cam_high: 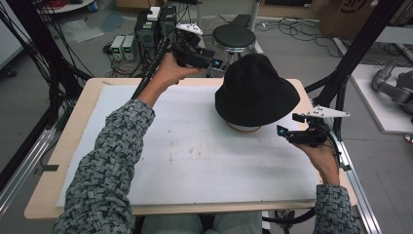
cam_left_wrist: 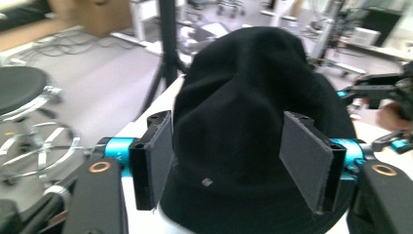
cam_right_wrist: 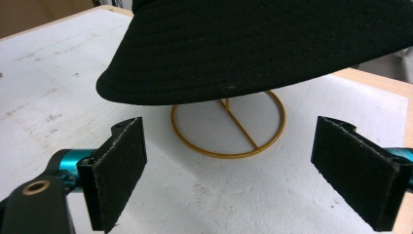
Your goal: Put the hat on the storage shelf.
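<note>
A black bucket hat [cam_high: 255,90] sits on a stand at the far right of the white mat [cam_high: 185,146]. In the right gripper view the hat's brim [cam_right_wrist: 234,63] hangs over the stand's gold ring base [cam_right_wrist: 229,129]. My left gripper [cam_high: 219,63] is raised behind the hat, open, its jaws on either side of the hat's crown [cam_left_wrist: 243,97] without touching it. My right gripper [cam_high: 287,130] is open low at the hat's right, its jaws level with the gap under the brim.
A round black stool [cam_high: 234,38] and electronic boxes [cam_high: 146,29] stand beyond the table's far edge. Black frame posts [cam_high: 350,58] rise at the right. The wooden table edge [cam_high: 58,161] borders the mat, whose left and near parts are bare.
</note>
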Demonstrator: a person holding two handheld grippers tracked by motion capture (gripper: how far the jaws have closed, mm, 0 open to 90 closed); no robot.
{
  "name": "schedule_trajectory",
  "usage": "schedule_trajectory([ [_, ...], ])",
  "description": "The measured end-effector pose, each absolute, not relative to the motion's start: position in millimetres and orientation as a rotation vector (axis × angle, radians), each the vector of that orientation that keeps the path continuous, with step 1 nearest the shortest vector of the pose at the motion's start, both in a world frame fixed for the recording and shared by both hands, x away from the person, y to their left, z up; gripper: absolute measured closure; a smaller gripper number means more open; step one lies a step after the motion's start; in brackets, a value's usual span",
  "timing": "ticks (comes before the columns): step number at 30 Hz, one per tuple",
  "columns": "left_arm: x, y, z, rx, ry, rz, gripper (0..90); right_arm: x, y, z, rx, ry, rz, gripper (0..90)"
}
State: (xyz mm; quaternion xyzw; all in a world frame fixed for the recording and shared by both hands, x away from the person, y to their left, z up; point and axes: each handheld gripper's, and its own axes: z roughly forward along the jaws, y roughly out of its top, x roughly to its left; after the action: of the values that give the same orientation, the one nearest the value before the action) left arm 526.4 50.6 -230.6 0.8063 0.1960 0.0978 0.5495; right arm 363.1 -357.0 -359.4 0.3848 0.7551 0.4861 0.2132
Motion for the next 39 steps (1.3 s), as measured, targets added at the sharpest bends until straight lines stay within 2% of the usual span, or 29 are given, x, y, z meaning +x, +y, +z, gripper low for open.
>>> schedule_trajectory([
  [2, 521.3, 60.9, -232.8, 1.86, 0.47, 0.274, 36.3, 362.9, -356.7, -359.3, 1.073, 2.096, 1.347, 12.6],
  [9, 509.2, 98.8, -234.7, 1.881, 0.538, 0.291, 33.8, 364.7, -354.1, -358.9, 1.062, 2.105, 1.34, 12.6],
  [19, 464.1, 165.1, -242.2, 1.822, 0.597, 0.431, 31.3, 367.4, -350.4, -361.0, 1.057, 2.137, 1.327, 12.6],
  [25, 426.0, 204.8, -265.4, 1.853, 0.652, 0.547, 29.7, 368.1, -350.5, -362.3, 1.063, 2.151, 1.319, 12.6],
  [32, 398.4, 243.9, -299.4, 1.791, 0.767, 0.556, 27.8, 369.1, -348.6, -363.7, 1.065, 2.17, 1.32, 12.6],
  [39, 377.8, 268.3, -333.9, 1.76, 0.862, 0.626, 26.9, 370.6, -349.1, -365.6, 1.067, 2.19, 1.321, 12.6],
])
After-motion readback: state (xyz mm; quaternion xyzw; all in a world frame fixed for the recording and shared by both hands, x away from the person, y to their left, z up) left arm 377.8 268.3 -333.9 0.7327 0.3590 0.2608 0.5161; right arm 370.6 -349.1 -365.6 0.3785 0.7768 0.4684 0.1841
